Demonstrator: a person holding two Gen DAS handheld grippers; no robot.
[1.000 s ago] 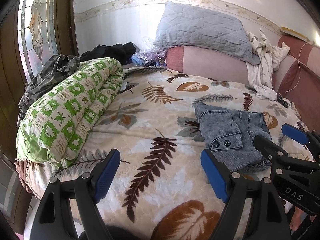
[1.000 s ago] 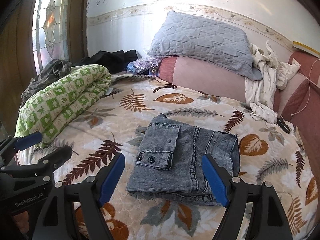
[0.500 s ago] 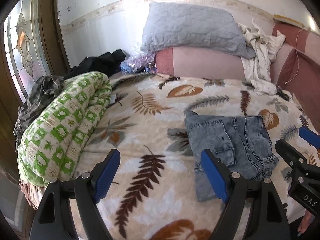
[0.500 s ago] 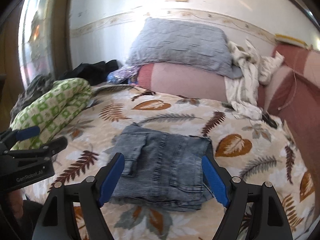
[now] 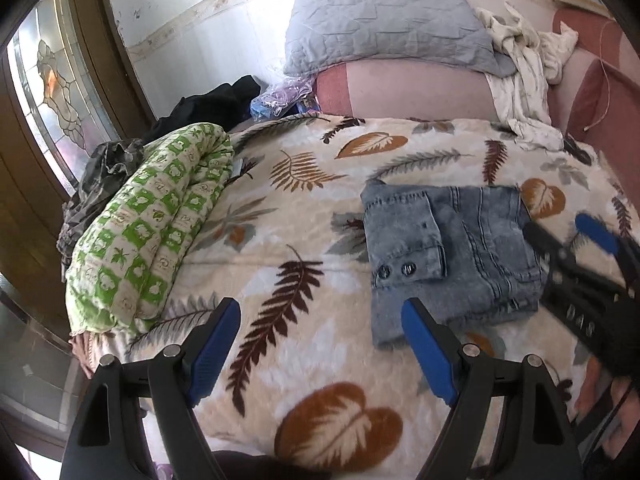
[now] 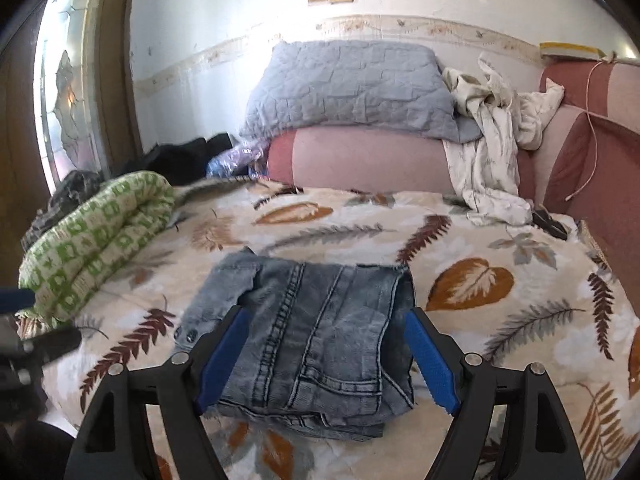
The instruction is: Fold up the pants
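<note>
With both grippers' jaws wide and empty, the compact folded grey-blue denim pants [image 6: 312, 340] are left undisturbed.

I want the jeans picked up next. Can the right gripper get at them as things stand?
Probably yes. The right gripper is open, its fingers framing the folded jeans on the blanket, with nothing lying on or in front of them. The left gripper is off to the side.

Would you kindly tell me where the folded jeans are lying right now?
The folded jeans lie on the leaf-print blanket near the bed's front edge, central in the right wrist view and right of centre in the left wrist view, well apart from the rolled green-checked quilt.
</note>
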